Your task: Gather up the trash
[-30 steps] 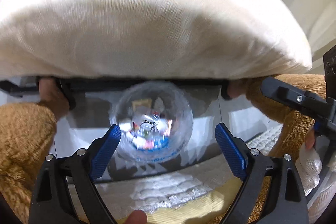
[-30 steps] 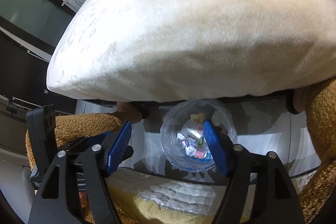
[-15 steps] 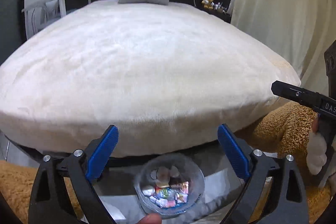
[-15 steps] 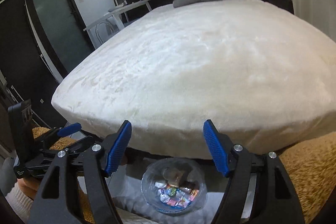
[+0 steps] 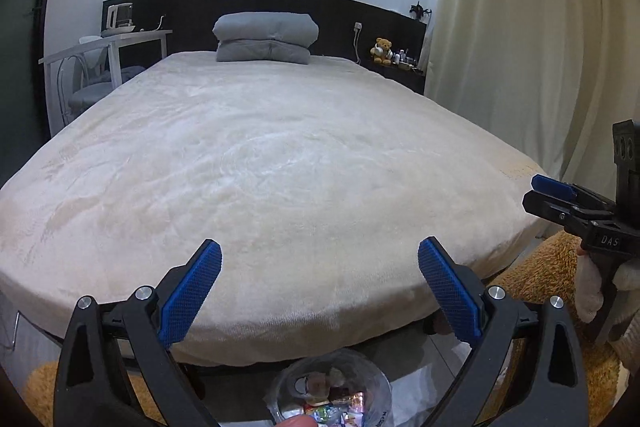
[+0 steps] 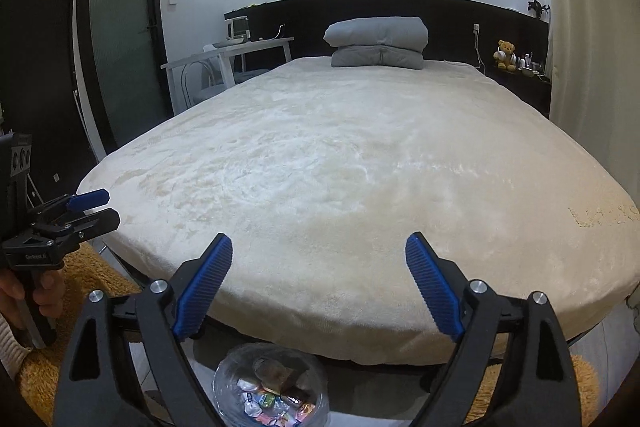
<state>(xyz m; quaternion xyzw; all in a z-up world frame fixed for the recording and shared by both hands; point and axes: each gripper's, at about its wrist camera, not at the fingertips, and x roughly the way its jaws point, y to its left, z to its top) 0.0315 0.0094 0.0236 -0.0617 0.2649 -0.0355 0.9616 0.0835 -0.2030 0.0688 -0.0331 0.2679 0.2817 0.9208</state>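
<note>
- Bed (image 5: 280, 155): the largest item before you, covered in a cream plush blanket with a soft, brushed nap. A second ago its underside edge filled your views from close up; now you see the whole top right up to the headboard.
- Folded grey bedding (image 5: 266, 37): two puffy stacked layers at the head of the bed.
- Brown shaggy rug (image 6: 88, 275): a deep-pile rug on the floor at the foot of the bed, beside both of your hands.
- Left gripper (image 5: 318, 293): black frame with blue ribbed pads, jaws spread wide and holding nothing, aimed over the foot of the bed.
- Right gripper (image 6: 320, 283): same build, jaws likewise spread wide and empty. It also shows at the right edge of the left view.
- Trash container (image 6: 270, 385): a clear, round plastic tub or bag, which of the two you cannot tell. It sits on the floor at the foot of the bed, below and between your fingers, and holds crumpled colourful wrappers and a brownish lump. A second ago it sat mid-frame; now it lies at the bottom edge.
- Teddy bear (image 6: 506, 55): small and tan, on the dark ledge beside the headboard.
</note>
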